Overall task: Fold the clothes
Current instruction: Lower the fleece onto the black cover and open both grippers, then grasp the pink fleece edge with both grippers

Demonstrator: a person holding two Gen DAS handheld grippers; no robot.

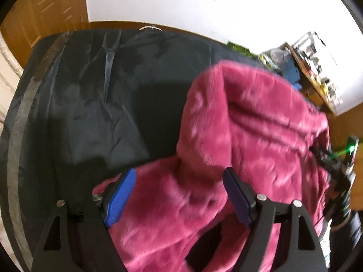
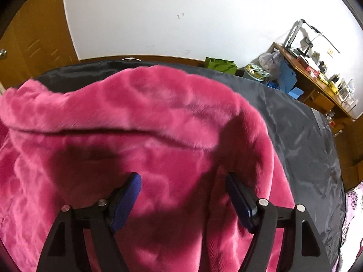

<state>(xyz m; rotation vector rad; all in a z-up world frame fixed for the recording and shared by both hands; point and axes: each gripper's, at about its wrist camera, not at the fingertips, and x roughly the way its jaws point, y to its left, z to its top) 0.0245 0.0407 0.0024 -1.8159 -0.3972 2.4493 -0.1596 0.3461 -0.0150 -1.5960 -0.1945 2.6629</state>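
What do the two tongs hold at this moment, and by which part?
Nothing. Both the left tongs and the right tongs stand open above the pink fleece garment, gripping no part.

A lived-in room of a home, likely a bedroom or spare room. Plain white wall (image 2: 170, 22) above a wooden skirting; wooden door (image 2: 29, 45) with a round knob at the left. Against the far wall, a wooden desk (image 2: 317, 90) crowded with small boxes, bottles and a lamp-like stand. Beside it, on the floor, a green bag (image 2: 219, 64), a stuffed plastic bag (image 2: 270, 62) and blue cartons (image 2: 288, 77). In front, a wide surface under a dark, creased sheet (image 1: 90, 90), carrying a fluffy pink garment (image 2: 136, 124). A flowered fabric (image 2: 354, 204) at the right edge.
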